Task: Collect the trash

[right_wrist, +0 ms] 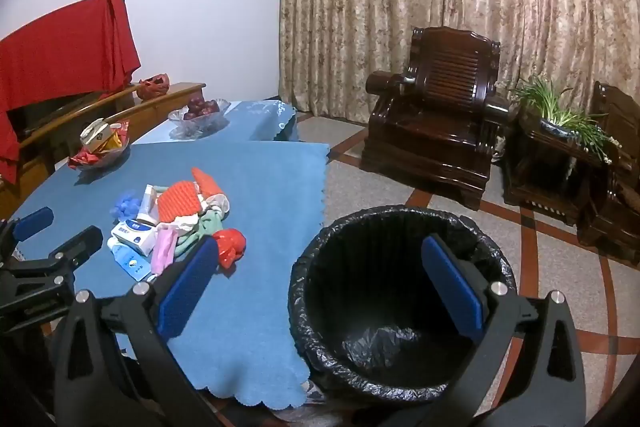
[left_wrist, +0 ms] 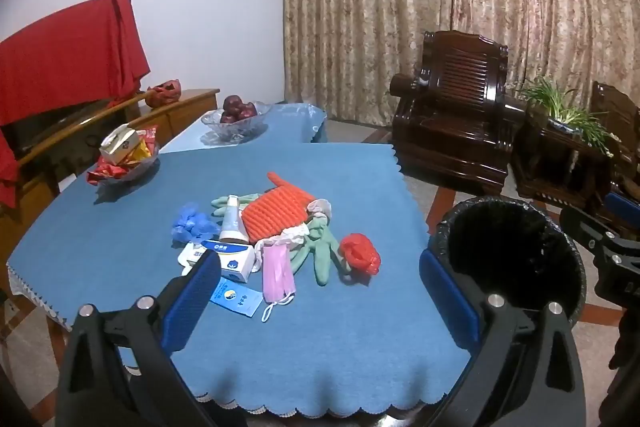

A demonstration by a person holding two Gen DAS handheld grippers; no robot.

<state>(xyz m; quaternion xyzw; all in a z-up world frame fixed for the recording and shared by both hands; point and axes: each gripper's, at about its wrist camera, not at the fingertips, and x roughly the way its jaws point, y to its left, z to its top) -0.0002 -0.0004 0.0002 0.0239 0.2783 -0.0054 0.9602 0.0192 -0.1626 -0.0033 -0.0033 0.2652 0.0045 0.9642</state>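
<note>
Your left gripper [left_wrist: 320, 291] has its fingers spread wide with nothing in them, and so does your right gripper [right_wrist: 320, 283]. The trash pile [left_wrist: 276, 231] lies on the blue worktop [left_wrist: 120, 227]. The black bin [right_wrist: 400, 307] stands on the floor just beside it.

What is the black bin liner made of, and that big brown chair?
The bin liner looks like thin plastic film: it is glossy, crinkled, and folded over the rim. The chair looks like dark polished wood, probably varnished: it has carved edges, a slatted back and bright reflections on its arms.
</note>
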